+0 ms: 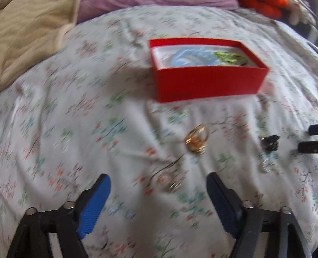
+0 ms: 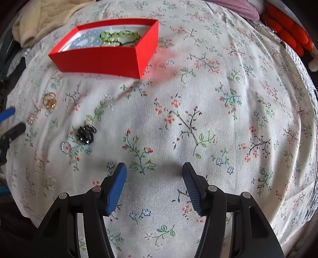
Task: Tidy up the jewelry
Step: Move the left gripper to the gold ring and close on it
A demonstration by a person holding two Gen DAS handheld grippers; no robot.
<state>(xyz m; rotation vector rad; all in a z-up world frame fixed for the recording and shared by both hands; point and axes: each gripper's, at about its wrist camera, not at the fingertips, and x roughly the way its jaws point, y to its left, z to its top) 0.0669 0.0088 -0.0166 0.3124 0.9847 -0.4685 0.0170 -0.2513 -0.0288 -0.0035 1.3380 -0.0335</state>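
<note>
A red open box [image 1: 208,83] [image 2: 103,59] sits on the floral bedsheet and holds a pale blue bead bracelet [image 2: 87,40] and a green bead bracelet [image 2: 119,36]. Gold rings [image 1: 197,140] [image 2: 49,101] lie in front of it. A black bead piece [image 1: 270,141] [image 2: 86,134], a silver ring [image 1: 267,166] [image 2: 66,147] and a small ring [image 1: 174,185] lie nearby. My left gripper [image 1: 158,188] is open, just short of the small ring; the view is blurred. My right gripper [image 2: 154,174] is open and empty above bare sheet.
A beige blanket [image 1: 29,35] lies at the back left, a purple cloth [image 2: 234,6] behind the box, and an orange plush thing [image 2: 286,29] at the back right. My left gripper's fingers [image 2: 12,123] show at the left edge of the right wrist view.
</note>
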